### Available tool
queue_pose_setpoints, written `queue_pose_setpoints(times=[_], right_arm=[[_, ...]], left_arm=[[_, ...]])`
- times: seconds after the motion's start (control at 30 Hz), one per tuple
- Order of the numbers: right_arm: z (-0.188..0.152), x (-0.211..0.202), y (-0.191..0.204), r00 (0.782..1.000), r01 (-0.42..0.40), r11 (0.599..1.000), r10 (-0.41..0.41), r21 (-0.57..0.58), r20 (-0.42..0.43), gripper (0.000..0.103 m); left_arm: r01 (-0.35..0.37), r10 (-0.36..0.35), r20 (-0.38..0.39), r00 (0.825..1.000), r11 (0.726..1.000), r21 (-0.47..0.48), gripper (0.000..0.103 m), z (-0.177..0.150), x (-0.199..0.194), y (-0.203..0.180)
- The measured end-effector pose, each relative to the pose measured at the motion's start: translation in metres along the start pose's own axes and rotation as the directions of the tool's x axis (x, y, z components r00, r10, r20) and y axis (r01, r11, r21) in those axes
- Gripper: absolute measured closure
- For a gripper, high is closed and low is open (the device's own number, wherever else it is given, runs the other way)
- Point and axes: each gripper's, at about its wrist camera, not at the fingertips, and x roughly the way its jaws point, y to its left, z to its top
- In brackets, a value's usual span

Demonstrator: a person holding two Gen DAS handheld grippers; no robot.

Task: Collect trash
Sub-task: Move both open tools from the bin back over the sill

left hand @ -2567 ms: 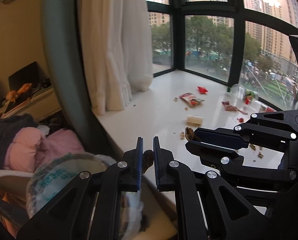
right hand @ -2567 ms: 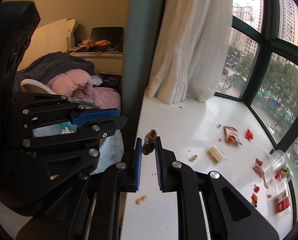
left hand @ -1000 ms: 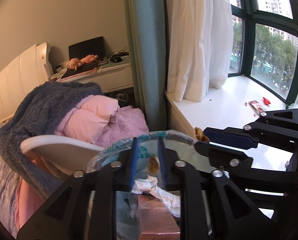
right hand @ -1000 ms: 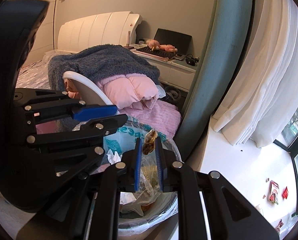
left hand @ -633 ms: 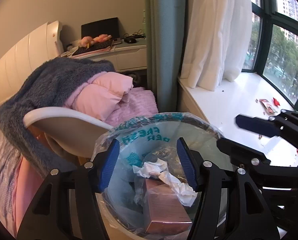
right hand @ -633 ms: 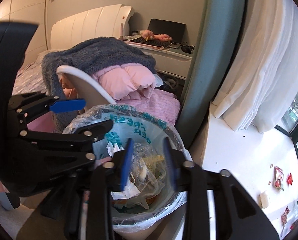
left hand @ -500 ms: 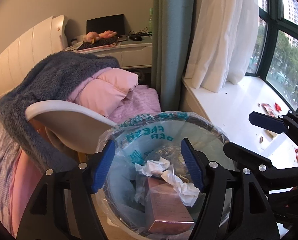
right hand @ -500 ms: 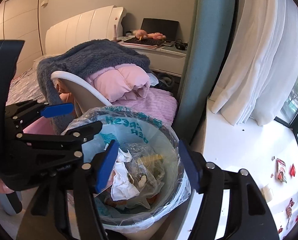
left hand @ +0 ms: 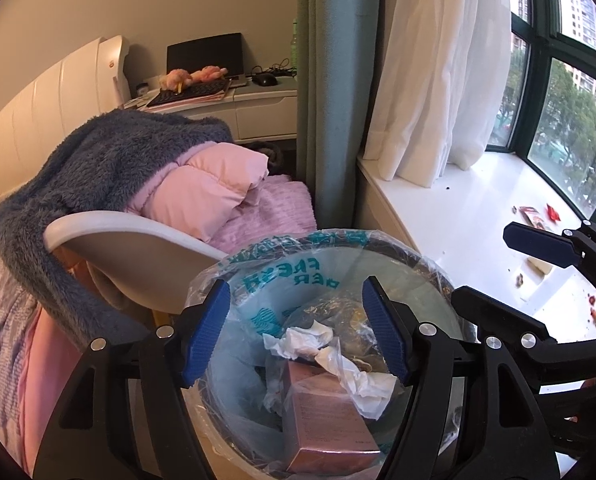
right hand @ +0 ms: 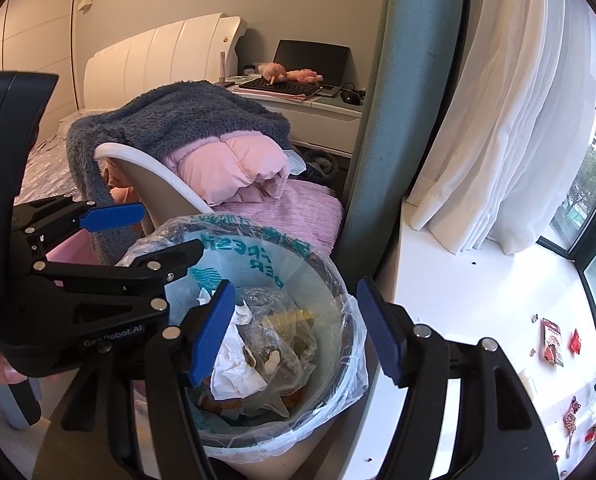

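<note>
Trash bin [right hand: 338,364], lined with a clear printed bag [right hand: 253,256], stands on the floor against the near end of the white window surface [right hand: 478,300], with a white chair [right hand: 153,188] draped in a blue fleece [right hand: 177,116] just behind it. Inside the bin lie crumpled white tissue [left hand: 330,354], a pink box [left hand: 326,420] and a clear bag of food scraps [right hand: 281,332]. Both claws hover over the bin side by side — left claw [left hand: 298,332] with its blue pads spread wide and nothing between them, right claw [right hand: 295,330] likewise wide apart and empty. More trash remains far right on the surface — a red-and-white wrapper [right hand: 552,340] and small red scraps [right hand: 574,339] near the window glass.
</note>
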Motion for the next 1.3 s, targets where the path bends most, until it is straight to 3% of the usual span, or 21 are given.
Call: queue_pose_setpoints(times=[0.4, 0.53, 0.67, 0.8, 1.0, 1.3], right_arm=[[-0.018, -0.016, -0.030, 0.993, 0.116, 0.989, -0.113, 0.093, -0.038, 0.042], [-0.034, -0.032, -0.051, 0.982, 0.188, 0.969, -0.181, 0.159, -0.062, 0.042], [-0.058, -0.058, -0.078, 0.955, 0.295, 0.927, -0.278, 0.234, -0.104, 0.042], [-0.085, -0.087, -0.107, 0.917, 0.398, 0.862, -0.366, 0.314, -0.159, 0.042], [-0.128, -0.127, -0.148, 0.844, 0.537, 0.739, -0.474, 0.407, -0.252, 0.042], [-0.191, -0.179, -0.206, 0.724, 0.683, 0.511, -0.570, 0.521, -0.389, 0.042]], left_arm=[[0.094, -0.093, -0.009, 0.996, 0.991, 0.092, 0.037, 0.009, 0.008, -0.042], [0.153, -0.153, -0.012, 0.988, 0.974, 0.167, 0.037, 0.013, 0.008, -0.076], [0.253, -0.252, -0.034, 0.967, 0.939, 0.234, 0.036, 0.016, 0.009, -0.121], [0.356, -0.355, -0.065, 0.933, 0.877, 0.323, 0.036, 0.014, 0.006, -0.179], [0.496, -0.489, -0.135, 0.862, 0.758, 0.423, 0.036, 0.003, 0.000, -0.265], [0.635, -0.616, -0.261, 0.744, 0.529, 0.563, 0.036, -0.017, -0.015, -0.391]])
